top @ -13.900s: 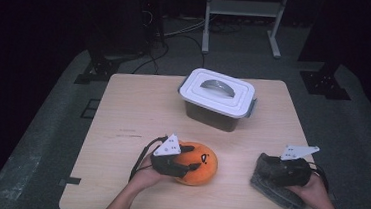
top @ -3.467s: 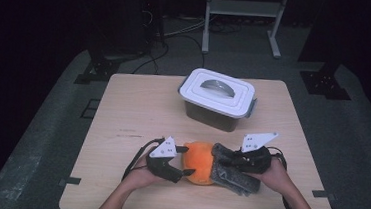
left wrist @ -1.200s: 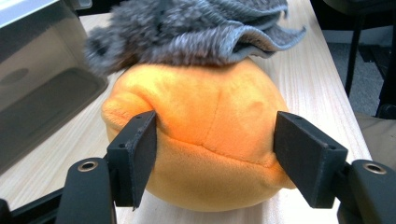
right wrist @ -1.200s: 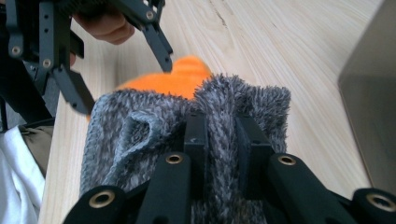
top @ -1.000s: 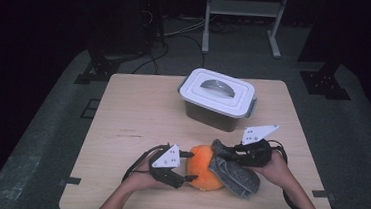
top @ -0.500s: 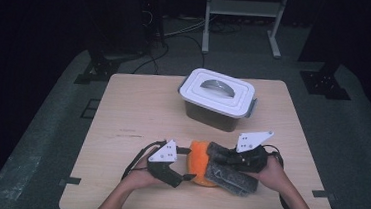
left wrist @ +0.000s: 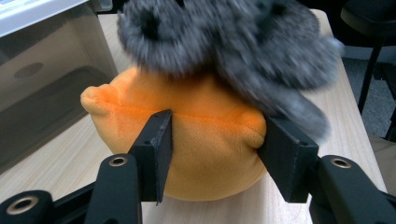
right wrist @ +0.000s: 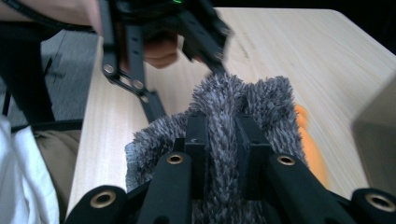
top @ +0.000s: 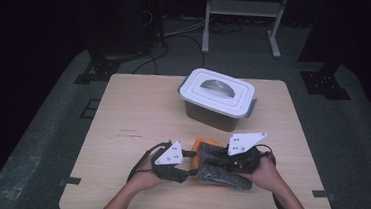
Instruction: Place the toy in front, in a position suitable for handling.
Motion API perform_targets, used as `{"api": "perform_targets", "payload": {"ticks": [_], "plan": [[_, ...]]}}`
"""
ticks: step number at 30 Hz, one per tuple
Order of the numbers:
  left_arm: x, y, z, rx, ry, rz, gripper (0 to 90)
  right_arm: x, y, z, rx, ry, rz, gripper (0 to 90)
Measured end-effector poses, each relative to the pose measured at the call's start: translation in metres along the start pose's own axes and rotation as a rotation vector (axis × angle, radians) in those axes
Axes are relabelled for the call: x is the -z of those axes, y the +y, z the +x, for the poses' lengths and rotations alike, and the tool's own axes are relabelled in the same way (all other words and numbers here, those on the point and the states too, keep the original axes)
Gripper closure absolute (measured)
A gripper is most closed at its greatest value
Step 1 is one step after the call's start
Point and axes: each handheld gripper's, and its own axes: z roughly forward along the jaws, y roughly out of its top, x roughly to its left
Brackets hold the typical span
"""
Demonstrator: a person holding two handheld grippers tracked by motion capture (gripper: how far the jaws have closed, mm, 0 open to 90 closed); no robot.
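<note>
Clamping my right gripper (right wrist: 219, 140) fingers on the grey fuzzy cloth (right wrist: 243, 107), I hold it over the orange plush (left wrist: 205, 140) at the near middle of the worktop (top: 138, 111). My left gripper (left wrist: 215, 154) fingers, just closing, bracket the plush, pressing its sides.

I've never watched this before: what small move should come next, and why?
Probably draw the grey fuzzy cloth across the orange plush toy. The right gripper pinches a fold of it, and the left gripper has just been closing on the toy, bracing it.
</note>
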Motion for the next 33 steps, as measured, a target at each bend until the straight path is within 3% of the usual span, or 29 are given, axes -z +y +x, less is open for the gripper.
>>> {"api": "perform_targets", "payload": {"ticks": [2, 13, 20, 24, 29, 33], "plan": [[0.001, -0.002, 0.002, 0.013, 0.003, 0.001, 44.4, -0.004, 0.001, 0.002, 0.017, -0.002, 0.027, 76.5], [0.0, -0.004, 0.003, 0.029, -0.002, 0.003, 42.1, 0.006, -0.027, 0.006, -0.035, -0.001, 0.036, 76.4], [0.001, -0.009, 0.006, 0.044, -0.002, 0.014, 41.0, -0.004, -0.018, 0.012, -0.003, 0.028, 0.038, 76.4], [0.002, -0.011, 0.007, 0.045, -0.01, 0.017, 40.4, -0.001, -0.027, 0.012, -0.025, 0.041, 0.037, 76.4], [0.002, -0.012, 0.005, 0.042, -0.01, 0.019, 40.0, 0.019, -0.029, -0.003, -0.073, -0.039, -0.022, 76.4], [0.003, -0.013, 0.006, 0.043, -0.011, 0.025, 39.2, 0.024, -0.033, -0.022, -0.138, -0.074, -0.034, 76.3]]}}
